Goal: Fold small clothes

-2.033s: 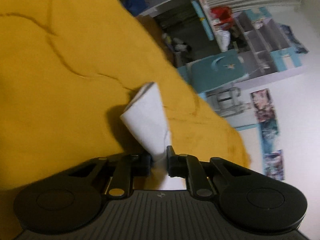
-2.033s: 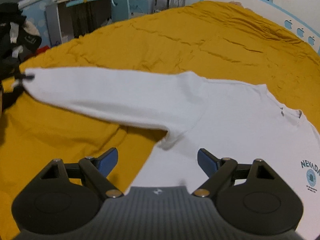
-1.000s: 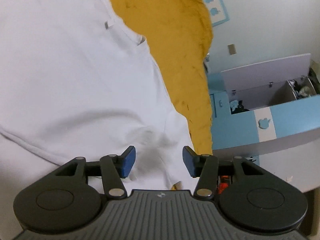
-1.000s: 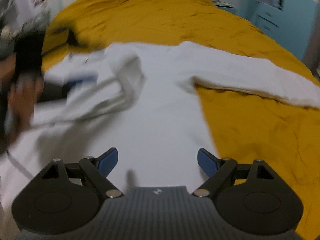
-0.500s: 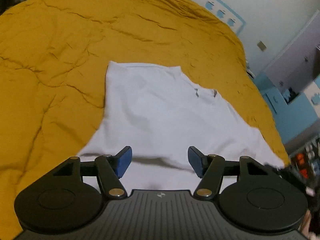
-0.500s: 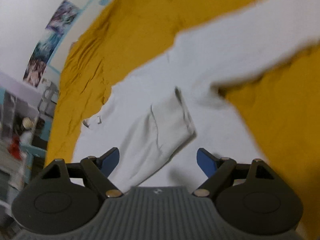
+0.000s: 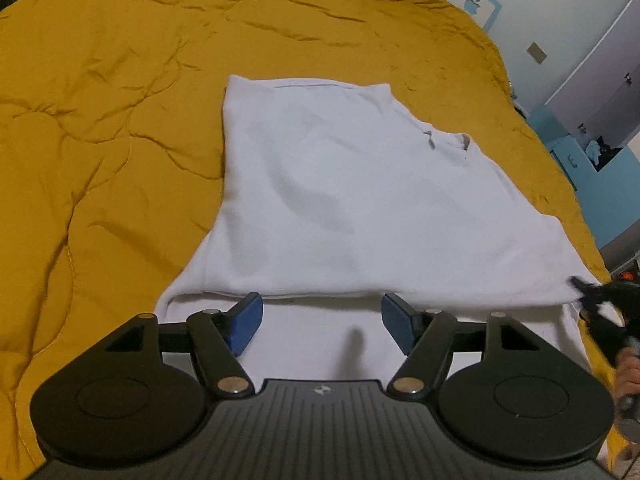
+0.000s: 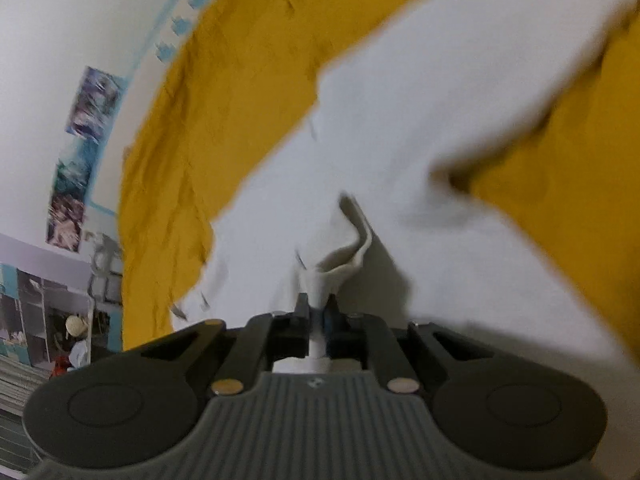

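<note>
A white long-sleeved shirt (image 7: 360, 208) lies on a mustard-yellow quilt (image 7: 100, 140), one side folded in over the body. My left gripper (image 7: 322, 318) is open and empty, just above the shirt's near edge. My right gripper (image 8: 316, 310) is shut on the cuff of the folded sleeve (image 8: 340, 264) and lifts it slightly off the shirt body (image 8: 400, 152). The right gripper also shows at the right edge of the left wrist view (image 7: 588, 292), pinching the shirt's corner. The other sleeve (image 8: 540, 40) stretches out over the quilt.
The quilt covers a bed that fills both views. Blue and white furniture (image 7: 600, 140) stands beyond the bed's right side. A wall with posters (image 8: 80, 152) and shelves (image 8: 40, 312) lies past the bed in the right wrist view.
My right gripper has closed on the cuff of the folded sleeve, which it hovered over open half a second ago. My left gripper, open since dropping its sleeve, has moved closer to the shirt.
</note>
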